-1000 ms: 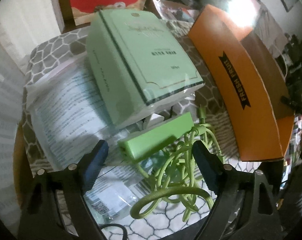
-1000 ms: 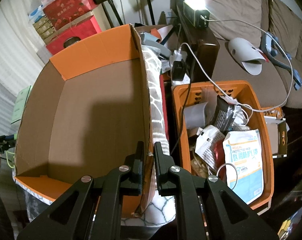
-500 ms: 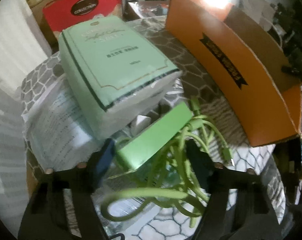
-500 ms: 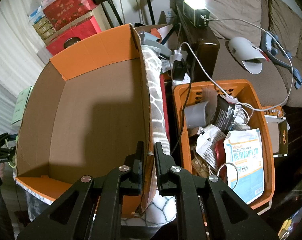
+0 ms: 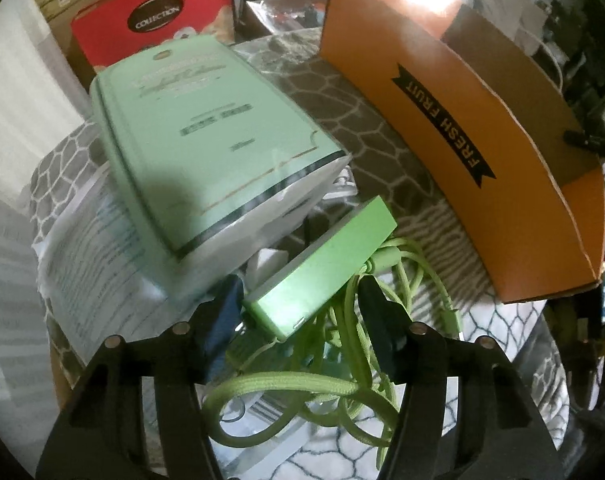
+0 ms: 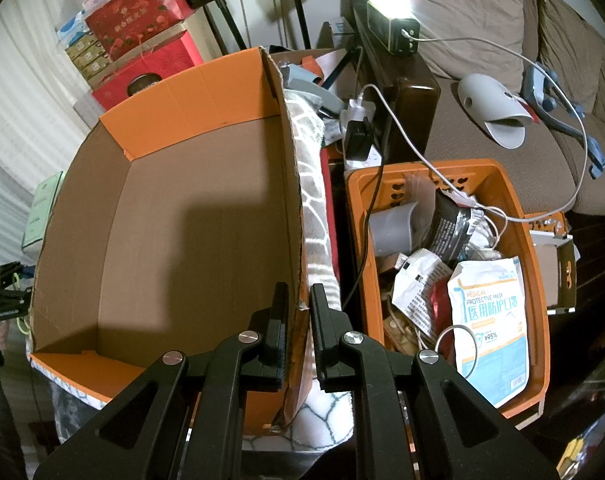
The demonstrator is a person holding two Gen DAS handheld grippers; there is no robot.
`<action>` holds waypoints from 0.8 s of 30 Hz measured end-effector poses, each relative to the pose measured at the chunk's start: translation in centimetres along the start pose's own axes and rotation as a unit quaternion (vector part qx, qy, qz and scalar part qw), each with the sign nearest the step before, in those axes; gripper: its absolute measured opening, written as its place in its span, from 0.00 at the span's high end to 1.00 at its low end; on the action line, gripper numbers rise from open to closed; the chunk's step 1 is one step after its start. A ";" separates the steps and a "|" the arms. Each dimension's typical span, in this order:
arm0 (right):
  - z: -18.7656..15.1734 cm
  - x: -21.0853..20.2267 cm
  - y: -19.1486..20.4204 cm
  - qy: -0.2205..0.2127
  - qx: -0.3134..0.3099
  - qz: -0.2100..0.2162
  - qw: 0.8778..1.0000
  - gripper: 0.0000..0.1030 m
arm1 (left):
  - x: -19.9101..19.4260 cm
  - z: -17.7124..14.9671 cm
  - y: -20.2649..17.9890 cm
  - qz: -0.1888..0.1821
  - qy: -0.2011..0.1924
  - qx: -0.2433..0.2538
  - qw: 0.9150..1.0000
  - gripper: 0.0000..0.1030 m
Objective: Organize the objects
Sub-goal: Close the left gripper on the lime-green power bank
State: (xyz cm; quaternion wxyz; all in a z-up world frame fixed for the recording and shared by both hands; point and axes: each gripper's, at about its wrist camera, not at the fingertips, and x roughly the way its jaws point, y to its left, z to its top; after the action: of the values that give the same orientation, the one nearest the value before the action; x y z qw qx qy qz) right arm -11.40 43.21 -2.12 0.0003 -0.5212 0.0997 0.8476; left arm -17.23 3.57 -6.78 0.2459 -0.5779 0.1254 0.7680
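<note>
Your left gripper (image 5: pixel 298 312) was closing around the stiff, light green power bank (image 5: pixel 322 264); grip its flat sides, because the soft cable (image 5: pixel 286 384) dangles.

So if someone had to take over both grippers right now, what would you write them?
Left gripper: closing around the green power bank, which lies between its fingers; not yet gripped or lifted. Its green cable is tangled below and will trail.
Right gripper: shut on the near wall of the orange cardboard box, steadying it.
Things: the box is empty. The mint green box and papers sit beside the power bank on the patterned cloth.
Done: nothing boxed yet.
Left: finish the grasp, carry power bank and cable into the box, probably then the rest.
</note>
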 end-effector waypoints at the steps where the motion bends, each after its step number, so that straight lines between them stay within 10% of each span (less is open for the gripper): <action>1: 0.0 0.0 0.1 0.000 0.000 0.000 1.000 0.89 | -0.1 0.2 0.1 0.000 0.001 -0.004 1.000 0.45; 24: 0.0 0.0 0.2 0.000 0.001 0.002 1.000 0.88 | 2.2 3.2 -2.4 0.039 0.025 0.037 0.998 0.55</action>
State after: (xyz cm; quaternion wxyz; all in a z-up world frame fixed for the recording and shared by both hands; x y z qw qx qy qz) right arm -11.41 42.98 -2.15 -0.0004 -0.5213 0.1017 0.8473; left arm -19.09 7.64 -7.65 0.2335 -0.5821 0.1824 0.7572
